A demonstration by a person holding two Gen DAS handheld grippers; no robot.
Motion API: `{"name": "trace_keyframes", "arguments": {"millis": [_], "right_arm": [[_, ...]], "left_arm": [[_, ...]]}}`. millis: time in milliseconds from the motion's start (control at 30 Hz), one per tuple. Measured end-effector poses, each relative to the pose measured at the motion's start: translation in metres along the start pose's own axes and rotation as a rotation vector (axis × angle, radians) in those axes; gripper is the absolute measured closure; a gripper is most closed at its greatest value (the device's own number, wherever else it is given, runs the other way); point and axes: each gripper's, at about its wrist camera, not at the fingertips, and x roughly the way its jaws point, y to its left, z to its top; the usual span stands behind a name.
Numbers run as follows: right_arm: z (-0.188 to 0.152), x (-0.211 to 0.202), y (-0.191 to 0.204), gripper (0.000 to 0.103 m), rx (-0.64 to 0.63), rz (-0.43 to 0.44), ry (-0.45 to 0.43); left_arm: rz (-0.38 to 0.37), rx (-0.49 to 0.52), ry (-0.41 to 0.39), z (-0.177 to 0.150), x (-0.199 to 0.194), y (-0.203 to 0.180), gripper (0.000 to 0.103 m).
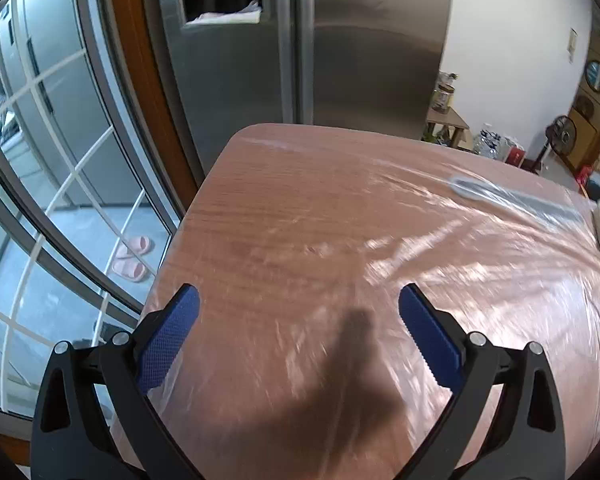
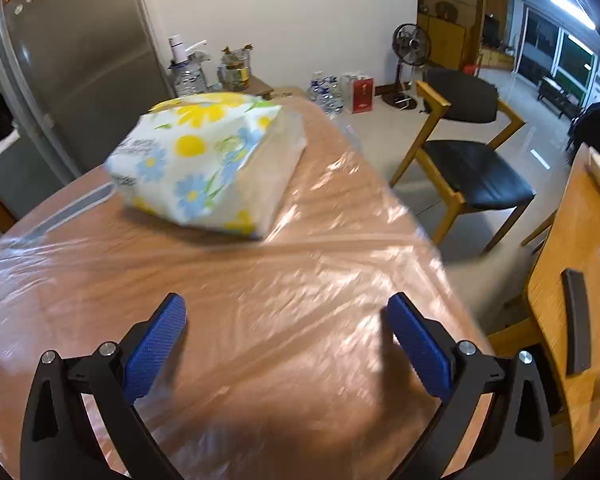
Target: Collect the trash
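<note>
Grippers are both spread wide and empty over the plastic-covered wooden table [image 1: 300, 208]: the left gripper [image 1: 299, 336] over bare film, the right gripper [image 2: 286, 340] short of the flower-printed soft tissue pack [image 2: 208, 160]. No trash can be seen, so the tabletop should be scanned before anything is gripped. The pack's long axis runs diagonally, near-left to far-right.

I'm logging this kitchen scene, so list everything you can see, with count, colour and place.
table: one, wood under clear plastic film, centre.
tissue pack: one, white with yellow and blue flowers, on the table.
fridge: one, steel, behind the table.
slippers: one pair, pink, on the floor beyond the glass door.
chair: one, wood with black seat, right of the table.
fan: one, black, by the far wall.
left gripper: jaws blue, open, empty.
right gripper: jaws blue, open, empty.
</note>
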Motion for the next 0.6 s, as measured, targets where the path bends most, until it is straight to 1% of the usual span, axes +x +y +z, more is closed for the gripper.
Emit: {"name": "trace_keyframes", "arguments": {"millis": [200,267,333,600], "right_arm": [[0.013,0.012,-0.004,0.004,-0.027,-0.048,-0.005],[0.015,0.014,-0.003,0.004,-0.031,-0.055,-0.002],[0.018,0.015,-0.002,0.004,-0.031,-0.055,-0.001],[0.019,0.016,-0.001,0.004,-0.031,-0.055,-0.001]], "left_arm": [[0.017,0.009,0.003,0.007,0.012,0.0,0.003],[0.011,-0.002,0.018,0.008,0.018,0.001,0.003],[-0.001,-0.008,0.044,0.01,0.025,0.002,0.003],[-0.007,-0.009,0.051,0.011,0.027,0.003,0.002]]}}
